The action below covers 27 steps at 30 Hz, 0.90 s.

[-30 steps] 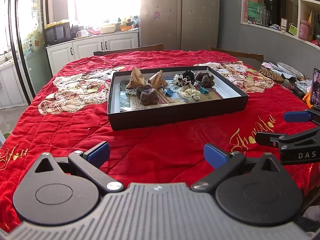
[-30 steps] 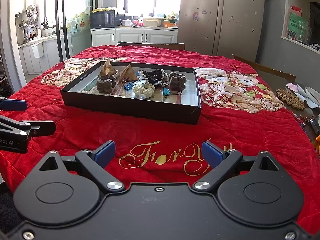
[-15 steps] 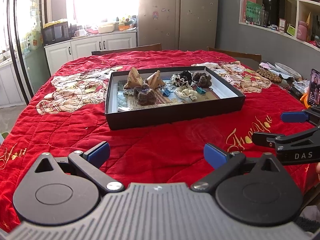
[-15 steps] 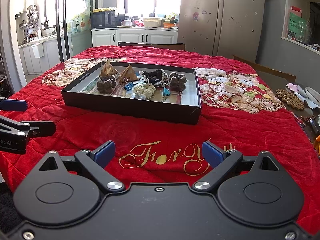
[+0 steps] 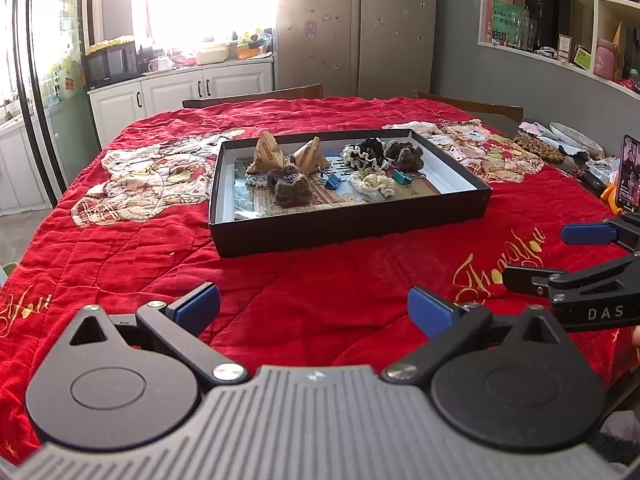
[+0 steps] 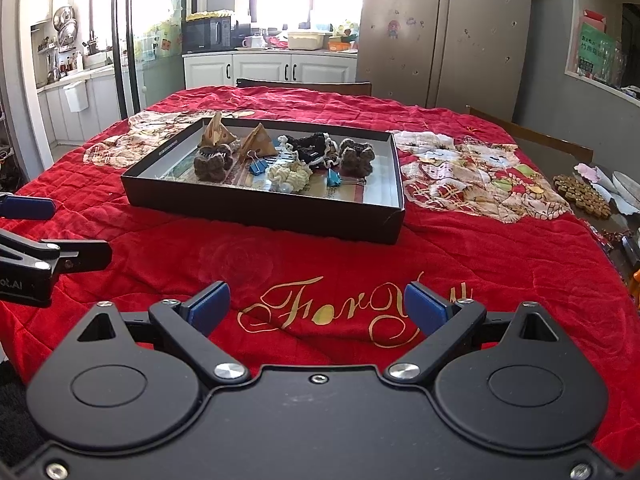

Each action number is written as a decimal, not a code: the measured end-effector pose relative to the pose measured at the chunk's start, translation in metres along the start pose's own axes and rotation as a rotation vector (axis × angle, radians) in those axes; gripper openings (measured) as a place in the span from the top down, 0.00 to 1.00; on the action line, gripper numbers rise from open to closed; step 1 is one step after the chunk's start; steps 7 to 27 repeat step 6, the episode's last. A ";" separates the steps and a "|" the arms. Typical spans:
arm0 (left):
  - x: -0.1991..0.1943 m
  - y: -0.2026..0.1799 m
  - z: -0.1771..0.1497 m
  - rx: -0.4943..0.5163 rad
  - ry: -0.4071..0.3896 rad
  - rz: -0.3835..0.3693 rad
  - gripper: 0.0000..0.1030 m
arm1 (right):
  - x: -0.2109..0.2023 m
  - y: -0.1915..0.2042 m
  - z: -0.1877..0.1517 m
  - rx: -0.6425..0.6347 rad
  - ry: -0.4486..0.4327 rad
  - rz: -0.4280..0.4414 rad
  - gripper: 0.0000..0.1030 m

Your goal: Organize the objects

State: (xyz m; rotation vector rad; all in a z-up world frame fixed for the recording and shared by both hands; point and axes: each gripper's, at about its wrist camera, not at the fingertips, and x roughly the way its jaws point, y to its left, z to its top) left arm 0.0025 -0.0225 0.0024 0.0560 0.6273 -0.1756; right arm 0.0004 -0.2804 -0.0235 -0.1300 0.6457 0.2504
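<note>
Red quilt's soft, both grippers, left & right, spread wide w/ nothing held—box could skid if nudged.

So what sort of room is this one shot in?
A home kitchen and dining area, most likely. A tall fridge with magnets stands at the back, a microwave sits on white cabinets, and the table has a red quilted cover.

"das" on right gripper, "for you" on red quilt
</note>
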 end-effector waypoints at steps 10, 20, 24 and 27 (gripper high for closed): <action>0.000 0.001 0.000 -0.001 -0.011 -0.015 0.00 | 0.004 0.000 -0.003 0.001 0.011 0.005 0.09; 0.000 0.001 0.000 -0.001 -0.011 -0.015 0.00 | 0.004 0.000 -0.003 0.001 0.011 0.005 0.09; 0.000 0.001 0.000 -0.001 -0.011 -0.015 0.00 | 0.004 0.000 -0.003 0.001 0.011 0.005 0.09; 0.000 0.001 0.000 -0.001 -0.011 -0.015 0.00 | 0.004 0.000 -0.003 0.001 0.011 0.005 0.09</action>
